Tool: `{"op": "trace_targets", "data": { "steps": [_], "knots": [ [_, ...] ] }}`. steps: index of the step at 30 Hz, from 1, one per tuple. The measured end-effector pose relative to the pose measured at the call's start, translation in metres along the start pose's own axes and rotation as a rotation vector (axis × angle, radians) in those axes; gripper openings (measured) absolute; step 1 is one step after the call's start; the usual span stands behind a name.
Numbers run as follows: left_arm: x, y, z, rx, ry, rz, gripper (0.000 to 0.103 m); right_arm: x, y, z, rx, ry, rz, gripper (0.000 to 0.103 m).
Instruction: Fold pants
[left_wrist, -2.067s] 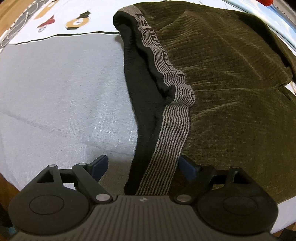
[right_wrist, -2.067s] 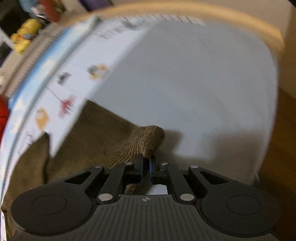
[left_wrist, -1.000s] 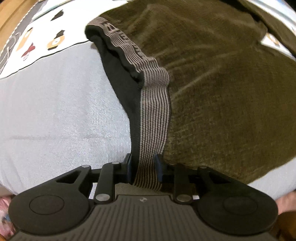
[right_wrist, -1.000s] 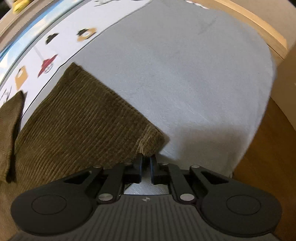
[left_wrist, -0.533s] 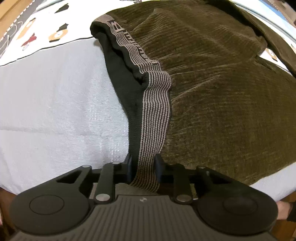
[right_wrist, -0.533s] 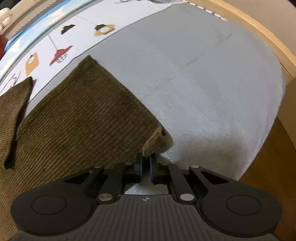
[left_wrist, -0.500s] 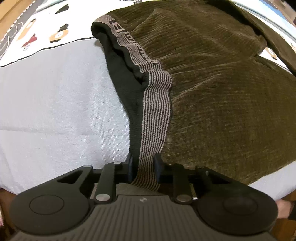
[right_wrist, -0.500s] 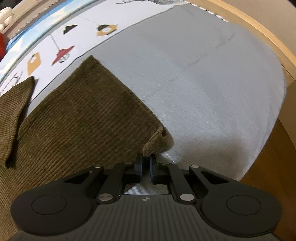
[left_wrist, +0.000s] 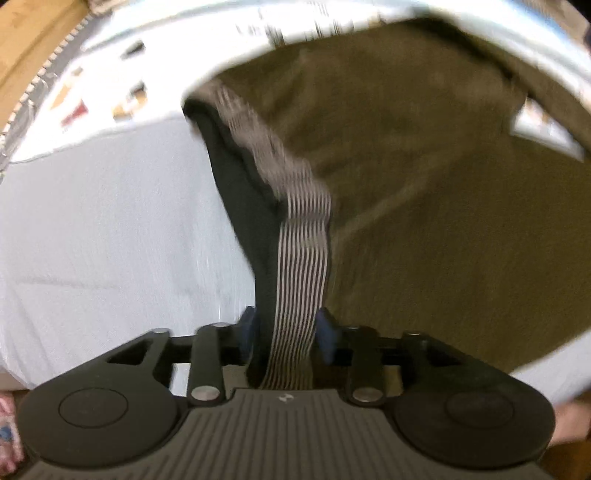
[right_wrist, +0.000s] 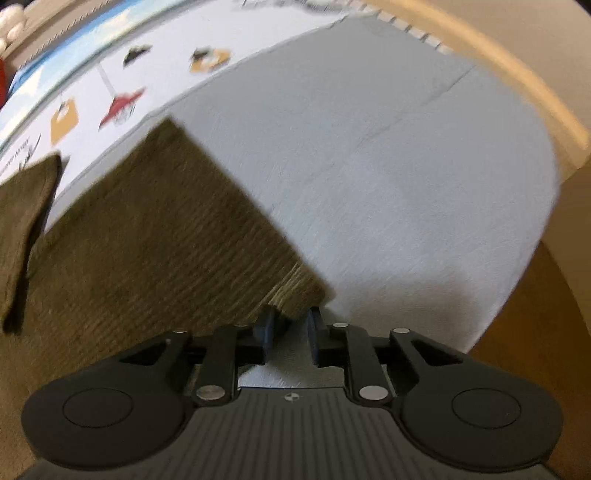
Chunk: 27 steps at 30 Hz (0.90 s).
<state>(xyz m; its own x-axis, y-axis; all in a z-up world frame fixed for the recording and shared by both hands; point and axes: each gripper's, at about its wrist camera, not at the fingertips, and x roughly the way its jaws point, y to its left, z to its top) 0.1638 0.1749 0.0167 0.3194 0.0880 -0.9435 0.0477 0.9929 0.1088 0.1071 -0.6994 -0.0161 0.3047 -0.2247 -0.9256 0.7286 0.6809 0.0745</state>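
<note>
Both views are motion-blurred; the detail is soft.

Olive corduroy pants (left_wrist: 424, 192) lie spread flat on a pale grey sheet (left_wrist: 110, 229), with a printed border at 11 to 12 o'clock in both views. Whether the surface is a bed or a padded tabletop I cannot tell.

Left gripper (left_wrist: 286, 330): the striped waistband (left_wrist: 301, 266) runs up from between its fingers toward 12, then bends off to 11. The fingers have just been opening. They are now spread with the band between them, and the blue pads stand at the band's edges or just off them. No firm pinch reads, so I judge the band released.

Right gripper (right_wrist: 288, 325): the hem corner of a pant leg (right_wrist: 299, 291) sits at 12, just beyond the fingertips. The leg fabric fans away toward 10 and 9. These fingers have also just been opening. A narrow gap shows between them, and bare sheet is visible inside it. The corner looks freed.

A second fabric edge (right_wrist: 26, 206) lies at 9 in the right view, probably the other leg.

Key relation: the garment's long axis runs from the waistband at the left gripper to the hem at the right gripper. Each gripper sits at one end on the near edge, with the cloth stretching away toward 12. Judgement: a fold has just been laid down. For the next fold, either end is within immediate reach.
</note>
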Motion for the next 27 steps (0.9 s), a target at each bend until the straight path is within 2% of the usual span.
{"op": "trace_targets", "data": {
  "steps": [3, 5, 8, 12, 16, 18, 20, 22, 23, 26, 27],
  "knots": [
    [-0.017, -0.006, 0.015, -0.040, -0.092, 0.011, 0.056, -0.022, 0.000, 0.005, 0.006, -0.143, -0.082, 0.020],
    [-0.022, -0.015, 0.025, -0.044, -0.129, 0.017, 0.059, -0.038, 0.003, 0.010, 0.019, -0.252, -0.086, 0.020],
    [-0.028, -0.031, 0.039, -0.037, -0.172, 0.024, 0.059, -0.052, 0.019, 0.014, 0.015, -0.345, 0.008, 0.021],
    [-0.037, -0.065, 0.061, -0.020, -0.268, 0.001, 0.059, -0.059, 0.065, 0.014, -0.055, -0.373, 0.169, 0.021],
    [-0.039, -0.109, 0.080, 0.041, -0.344, -0.033, 0.059, -0.056, 0.112, 0.014, -0.098, -0.293, 0.386, 0.021],
    [-0.038, -0.136, 0.092, 0.090, -0.372, -0.041, 0.059, -0.050, 0.137, 0.011, -0.116, -0.225, 0.463, 0.024],
    [-0.035, -0.160, 0.102, 0.136, -0.404, -0.067, 0.059, -0.036, 0.165, 0.011, -0.127, -0.141, 0.502, 0.039],
    [-0.034, -0.184, 0.110, 0.174, -0.426, -0.103, 0.057, -0.022, 0.189, 0.007, -0.122, -0.057, 0.527, 0.046],
    [-0.032, -0.194, 0.116, 0.189, -0.433, -0.121, 0.055, -0.015, 0.198, 0.004, -0.118, -0.017, 0.534, 0.047],
    [-0.020, -0.223, 0.132, 0.221, -0.434, -0.177, 0.029, 0.011, 0.225, -0.004, -0.095, 0.114, 0.509, 0.047],
    [-0.012, -0.234, 0.139, 0.230, -0.426, -0.190, 0.026, 0.019, 0.231, -0.006, -0.086, 0.154, 0.494, 0.047]
  ]
}}
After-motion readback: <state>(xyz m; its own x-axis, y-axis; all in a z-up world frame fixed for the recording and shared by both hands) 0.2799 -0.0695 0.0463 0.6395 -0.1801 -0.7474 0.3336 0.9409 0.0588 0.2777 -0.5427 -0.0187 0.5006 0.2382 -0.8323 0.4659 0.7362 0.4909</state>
